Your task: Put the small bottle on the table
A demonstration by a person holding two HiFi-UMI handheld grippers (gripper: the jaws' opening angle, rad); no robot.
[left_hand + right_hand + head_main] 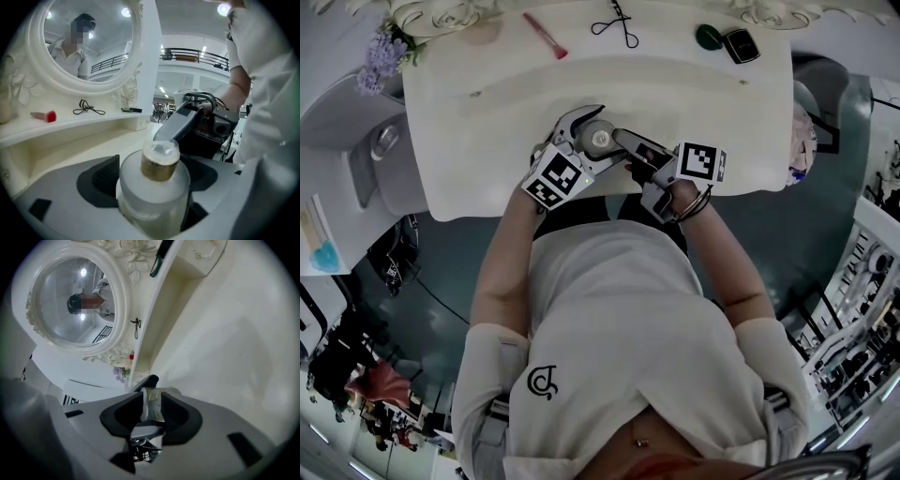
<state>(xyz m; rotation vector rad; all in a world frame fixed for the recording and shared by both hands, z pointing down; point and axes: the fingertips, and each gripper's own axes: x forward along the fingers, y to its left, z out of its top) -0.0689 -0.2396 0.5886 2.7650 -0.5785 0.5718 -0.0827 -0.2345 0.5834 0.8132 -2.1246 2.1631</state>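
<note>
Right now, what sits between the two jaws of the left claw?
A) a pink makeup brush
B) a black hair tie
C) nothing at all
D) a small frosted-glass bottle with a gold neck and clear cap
D: the left gripper view shows the small frosted-glass bottle, with its gold neck and clear cap, standing between the jaws of the left claw.

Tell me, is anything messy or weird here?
Nothing stands out. The bottle sits between the left hand-held gripper's jaws with its cap on, and the right hand-held gripper pinches that cap. Nothing is spilled on the table.
</note>
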